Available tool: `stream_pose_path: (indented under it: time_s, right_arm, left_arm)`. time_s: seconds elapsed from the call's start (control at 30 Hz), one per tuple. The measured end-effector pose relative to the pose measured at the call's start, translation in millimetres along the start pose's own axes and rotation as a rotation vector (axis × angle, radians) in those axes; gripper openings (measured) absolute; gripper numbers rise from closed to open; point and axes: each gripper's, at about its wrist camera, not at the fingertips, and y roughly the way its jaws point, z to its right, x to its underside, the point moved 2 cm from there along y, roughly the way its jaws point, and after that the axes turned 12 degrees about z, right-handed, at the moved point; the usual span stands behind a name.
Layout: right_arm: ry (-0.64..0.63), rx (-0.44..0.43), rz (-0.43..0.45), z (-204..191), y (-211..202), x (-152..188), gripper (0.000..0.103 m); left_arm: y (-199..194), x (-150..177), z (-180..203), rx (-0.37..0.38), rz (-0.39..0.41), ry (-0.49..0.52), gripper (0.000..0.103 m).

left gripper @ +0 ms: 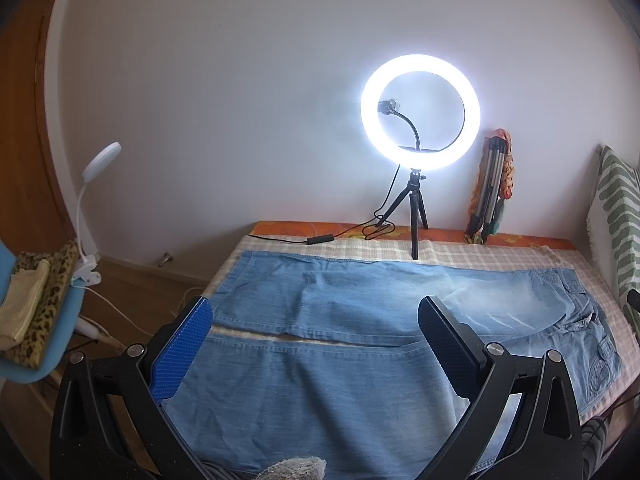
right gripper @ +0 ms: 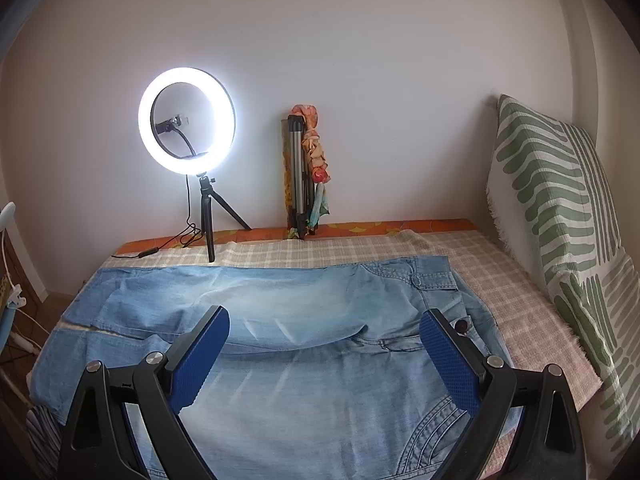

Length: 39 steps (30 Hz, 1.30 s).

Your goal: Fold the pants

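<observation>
We begin with the bed (right gripper: pixel 520 312), covered in a checked cloth, which carries the work. The pants (right gripper: pixel 280 320), light blue denim, lie flat and unfolded across it, long axis running left to right: waistband, button and pockets toward our right, leg hems toward our left, with a narrow gap between the two legs visible in the left wrist view. The garment lies directly ahead of and below both tools. The right gripper (right gripper: pixel 324 332) hangs over the seat and waist end, so it is nearer the waistband; the left gripper (left gripper: pixel 316 320) hangs over the legs, nearer the hems. Both sets of jaws stand wide open and hold nothing. We judge that no fold is yet made. Open cloth remains on the right, up to the pillow (right gripper: pixel 560 220). The far edge is tighter: the ring light (right gripper: pixel 187 120) stands on its tripod just beyond the far leg, its cable trailing nearby. The left hems reach the bed's edge.
</observation>
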Motion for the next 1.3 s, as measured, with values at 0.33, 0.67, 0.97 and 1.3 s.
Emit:
stream_pose_path:
  time_s: [0.33,0.67,0.97,1.3]
  right_arm:
    - [0.009,-0.006,-0.005,-0.3,0.3,-0.6,0.098]
    - [0.017,-0.008,-0.006,0.3,0.1,3.0,0.098]
    - [0.016,-0.008,-0.006,-0.8,-0.7,3.6,0.098]
    - [0.017,-0.010,-0.010,-3.1,0.0,4.1,0.098]
  left_arm:
    - [-1.4,2.0,0.0,-0.002,0.002,-0.002,0.102]
    - [-0.7,2.0,-0.8,-0.003,0.000,0.000,0.102]
    - [-0.9,2.1,-1.9,-0.001,0.002,-0.001,0.102]
    - [-0.6,5.3,-3.3,-0.002,0.000,-0.001,0.102]
